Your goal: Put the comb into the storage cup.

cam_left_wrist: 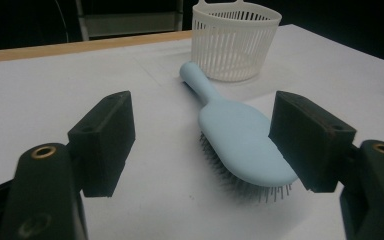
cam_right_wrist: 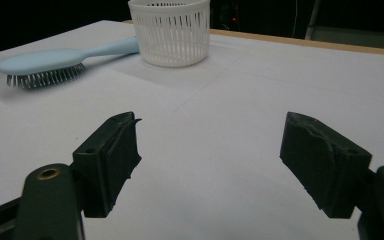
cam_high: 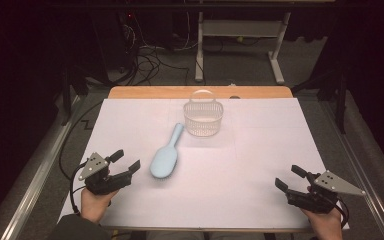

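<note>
While the left hand-held gripper (cam_high: 125,161) gapes just beside it, the light, rigid hairbrush (cam_high: 166,155) (bristles down) looks best pinched at its slim handle.

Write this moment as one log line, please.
left gripper: open, near hairbrush | right gripper: open, idle | hairbrush: bristles down beside basket

Smooth matt plastic hairbrush (cam_left_wrist: 240,135), slatted white plastic basket (cam_left_wrist: 234,40)

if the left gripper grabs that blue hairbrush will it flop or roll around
Probably not: the hairbrush looks like rigid moulded plastic, so it should stay stiff. It rests bristles down with a broad oval head, so rolling seems unlikely. Its smooth, rounded back may slip between the pads; the narrow handle looks easier to pinch.
</note>
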A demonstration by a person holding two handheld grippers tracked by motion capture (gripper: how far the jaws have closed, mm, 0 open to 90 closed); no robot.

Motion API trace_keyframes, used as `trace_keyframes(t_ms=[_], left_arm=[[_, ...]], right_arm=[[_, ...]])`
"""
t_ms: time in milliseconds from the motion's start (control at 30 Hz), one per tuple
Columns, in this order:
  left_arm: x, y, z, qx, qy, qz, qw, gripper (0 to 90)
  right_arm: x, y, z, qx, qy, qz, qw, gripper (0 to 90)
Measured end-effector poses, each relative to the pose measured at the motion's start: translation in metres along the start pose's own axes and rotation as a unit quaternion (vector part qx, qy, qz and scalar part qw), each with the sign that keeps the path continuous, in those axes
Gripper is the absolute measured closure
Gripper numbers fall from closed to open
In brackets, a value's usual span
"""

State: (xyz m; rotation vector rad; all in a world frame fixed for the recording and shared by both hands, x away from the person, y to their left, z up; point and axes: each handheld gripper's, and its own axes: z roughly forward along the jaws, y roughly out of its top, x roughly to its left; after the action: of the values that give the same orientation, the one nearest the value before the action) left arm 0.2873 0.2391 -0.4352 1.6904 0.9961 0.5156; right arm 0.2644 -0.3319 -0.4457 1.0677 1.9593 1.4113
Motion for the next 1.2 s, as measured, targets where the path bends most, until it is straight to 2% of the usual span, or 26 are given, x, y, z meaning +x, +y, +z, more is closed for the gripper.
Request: trace_keyframes(t_ms=[533, 733, 1200], left_arm=[[-0.007, 0.007, 0.007, -0.003, -0.015, 0.012, 0.9998, 25.3], [-0.012, 0.010, 0.011, -0.004, -0.014, 0.019, 0.9997, 25.3], [-0.025, 0.019, 0.028, 0.011, -0.043, 0.027, 0.9987, 25.3]], right_arm=[[-0.001, 0.000, 0.001, 0.000, 0.005, 0.002, 1.0000, 23.6], [0.000, 0.001, 0.003, 0.001, 0.010, 0.002, 1.0000, 23.5], [0.000, 0.001, 0.005, 0.003, 0.017, -0.003, 0.9998, 23.7]])
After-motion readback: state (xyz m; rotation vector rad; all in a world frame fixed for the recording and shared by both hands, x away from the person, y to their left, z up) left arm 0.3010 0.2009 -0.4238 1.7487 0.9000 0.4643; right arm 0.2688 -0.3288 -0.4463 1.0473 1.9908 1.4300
